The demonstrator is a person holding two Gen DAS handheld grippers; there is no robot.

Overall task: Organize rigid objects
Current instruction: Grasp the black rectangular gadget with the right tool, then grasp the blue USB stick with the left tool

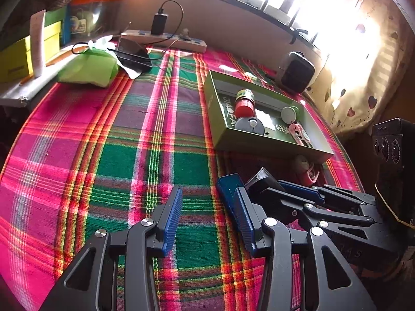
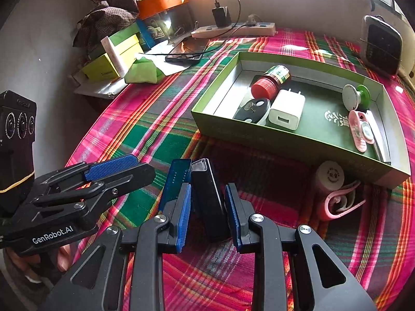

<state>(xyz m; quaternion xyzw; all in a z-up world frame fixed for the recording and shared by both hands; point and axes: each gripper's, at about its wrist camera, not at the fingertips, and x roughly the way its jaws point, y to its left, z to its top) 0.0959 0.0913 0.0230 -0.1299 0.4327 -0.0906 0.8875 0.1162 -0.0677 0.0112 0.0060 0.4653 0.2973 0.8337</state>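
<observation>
black box, slim and dark with a clear cap at its far end, stands between the fingers of the right claw, and the blue pads sit to either side of it without clearly pressing, so whether it is gripped cannot be told. going left to right in the right wrist view: the left claw reaches in from the left edge above the plaid cloth on the bench, its blue pads wide apart and holding nothing; next comes a thin blue case just beside the black box; then the green tray further back, and in front of its near wall a pink bottle lying on its side with a loop strap. inside the tray, left to right, lie a black round fob, a jar with a red lid on its side, a white charger, a green and white knob and a pink clip. in the left wrist view the left claw hangs released over the cloth, with the right claw to its right around the black box.
</observation>
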